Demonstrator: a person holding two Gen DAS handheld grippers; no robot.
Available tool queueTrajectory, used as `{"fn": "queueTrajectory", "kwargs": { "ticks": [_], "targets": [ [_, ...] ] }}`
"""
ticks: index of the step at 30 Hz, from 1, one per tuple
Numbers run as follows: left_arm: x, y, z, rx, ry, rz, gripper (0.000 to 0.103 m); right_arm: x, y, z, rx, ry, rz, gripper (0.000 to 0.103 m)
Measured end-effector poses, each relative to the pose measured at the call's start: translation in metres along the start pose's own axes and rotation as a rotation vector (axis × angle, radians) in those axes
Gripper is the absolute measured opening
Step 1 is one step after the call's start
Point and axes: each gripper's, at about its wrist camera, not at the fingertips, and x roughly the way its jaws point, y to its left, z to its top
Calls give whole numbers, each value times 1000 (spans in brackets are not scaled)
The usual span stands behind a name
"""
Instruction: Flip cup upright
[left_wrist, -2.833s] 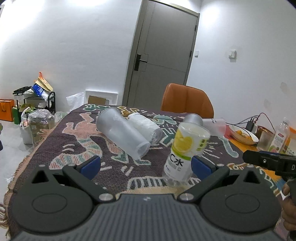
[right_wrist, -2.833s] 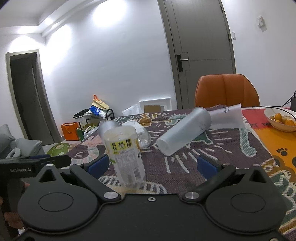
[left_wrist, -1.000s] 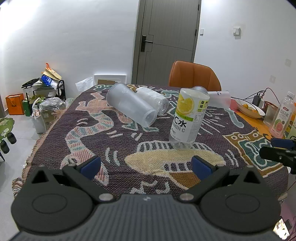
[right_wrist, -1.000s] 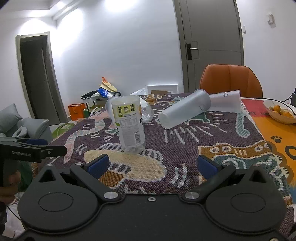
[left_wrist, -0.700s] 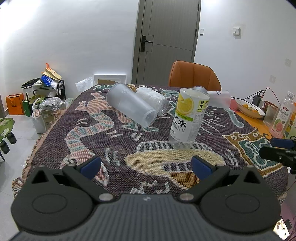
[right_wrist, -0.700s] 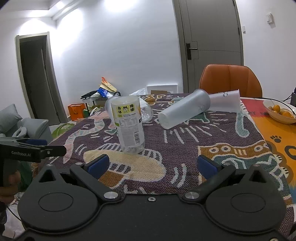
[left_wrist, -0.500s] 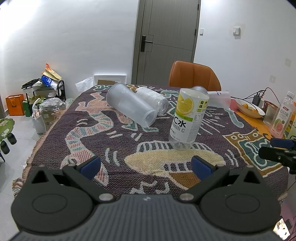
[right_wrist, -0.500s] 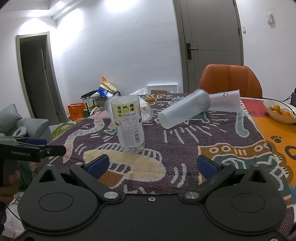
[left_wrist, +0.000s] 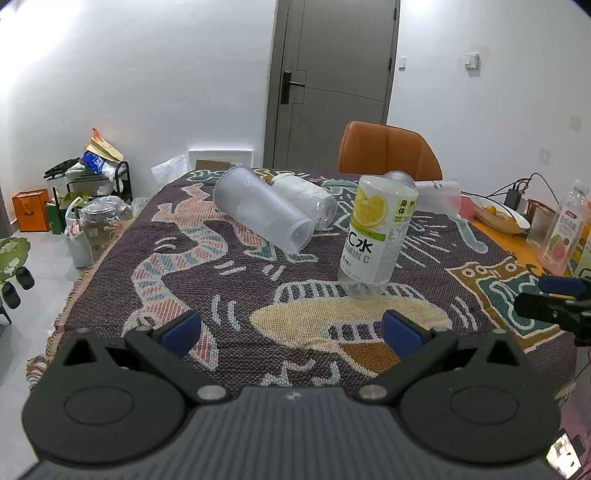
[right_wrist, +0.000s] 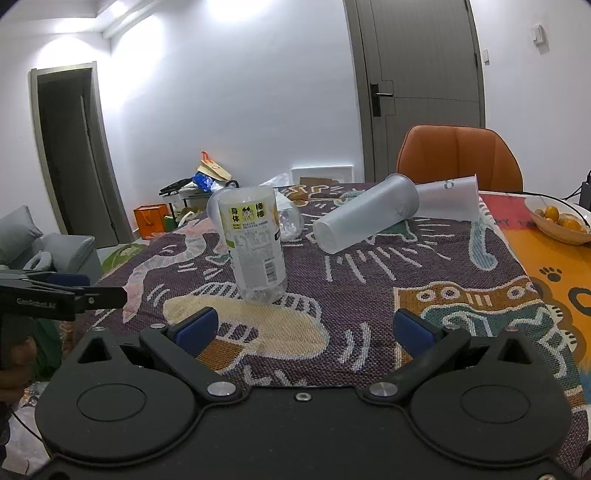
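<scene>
A clear cup with a yellow lemon label stands upright on the patterned tablecloth; it also shows in the right wrist view. A frosted cup lies on its side behind it, and another frosted cup lies on its side further right. My left gripper is open and empty, well short of the label cup. My right gripper is open and empty, also back from it.
A crinkled clear cup and a white paper cup lie on their sides at the back. An orange chair stands behind the table. A fruit bowl and a drink bottle are at the right.
Since 2.8 s ago both grippers have drawn back from the label cup, which stays standing on the cloth. In the last second nothing has visibly moved.
</scene>
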Motion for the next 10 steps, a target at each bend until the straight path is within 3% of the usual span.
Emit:
{"fn": "queueTrajectory", "kwargs": {
  "ticks": [10],
  "targets": [
    [-1, -1, 1, 7, -1, -3, 103, 1, -3, -1, 4, 3, -5, 103]
  ]
}}
